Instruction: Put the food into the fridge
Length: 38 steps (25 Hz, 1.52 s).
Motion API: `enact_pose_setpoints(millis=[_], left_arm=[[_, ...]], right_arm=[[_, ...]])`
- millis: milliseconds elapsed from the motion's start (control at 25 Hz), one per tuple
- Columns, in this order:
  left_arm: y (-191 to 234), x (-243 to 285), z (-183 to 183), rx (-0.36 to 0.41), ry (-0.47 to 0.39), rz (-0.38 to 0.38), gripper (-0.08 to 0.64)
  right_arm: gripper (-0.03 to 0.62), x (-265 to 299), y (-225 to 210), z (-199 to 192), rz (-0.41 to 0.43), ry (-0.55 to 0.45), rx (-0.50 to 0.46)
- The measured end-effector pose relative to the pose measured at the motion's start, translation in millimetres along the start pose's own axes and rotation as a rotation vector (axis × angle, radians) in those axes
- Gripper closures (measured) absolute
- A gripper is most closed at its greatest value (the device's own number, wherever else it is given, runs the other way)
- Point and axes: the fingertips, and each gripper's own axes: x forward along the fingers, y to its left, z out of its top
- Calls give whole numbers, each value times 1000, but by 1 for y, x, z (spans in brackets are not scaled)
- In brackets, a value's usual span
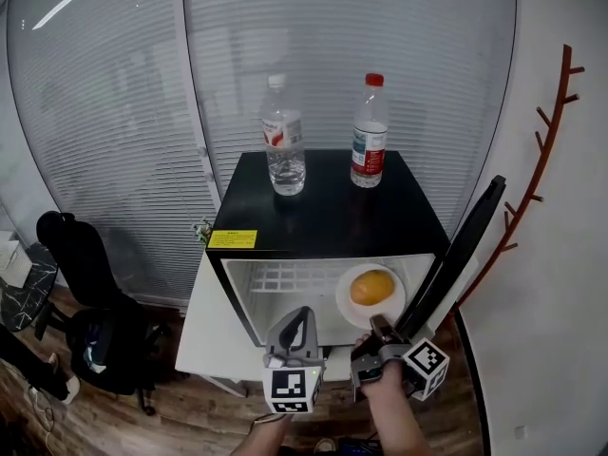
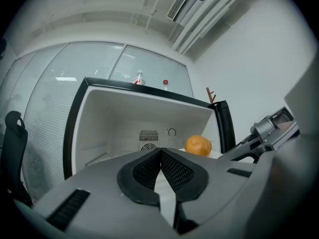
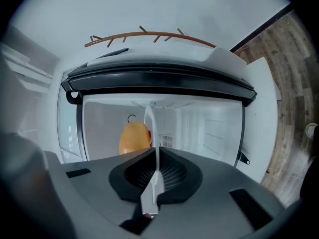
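The small black fridge (image 1: 323,212) stands with its door (image 1: 461,250) swung open to the right. Inside on the white shelf rests a white plate (image 1: 343,300) carrying a round orange food (image 1: 372,286). My right gripper (image 1: 377,327) is at the fridge mouth, shut on the plate's near rim. In the right gripper view the plate (image 3: 149,126) runs edge-on between the jaws of that gripper (image 3: 157,151), with the food (image 3: 133,137) just beyond. My left gripper (image 1: 302,317) hangs in front of the opening, shut and empty (image 2: 160,151); from it the food (image 2: 198,145) shows to the right.
Two water bottles (image 1: 283,150) (image 1: 369,145) stand on the fridge top. The fridge sits on a white table (image 1: 201,335). A black chair and bag (image 1: 95,321) are on the floor at the left, a brown coat rack (image 1: 546,150) at the right wall.
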Motion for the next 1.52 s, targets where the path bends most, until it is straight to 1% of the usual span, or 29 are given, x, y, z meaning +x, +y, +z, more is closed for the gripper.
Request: enact_pose_setpoints(millis=[160, 280, 600, 760, 1120, 1520], left_arm=[[2, 23, 3, 14, -17, -31, 534], [12, 33, 3, 4, -19, -39, 534], [15, 49, 3, -19, -25, -88, 532], [17, 52, 5, -15, -31, -103, 534], [21, 57, 4, -16, -32, -121, 534], [21, 60, 0, -23, -23, -130, 534]], right_arm=[[557, 21, 4, 5, 13, -15, 1], [557, 35, 6, 1, 10, -21, 3], [557, 49, 16, 5, 13, -61, 13], [557, 54, 16, 6, 4, -74, 7], [555, 66, 20, 8, 7, -82, 23], [555, 67, 23, 7, 31, -87, 9]])
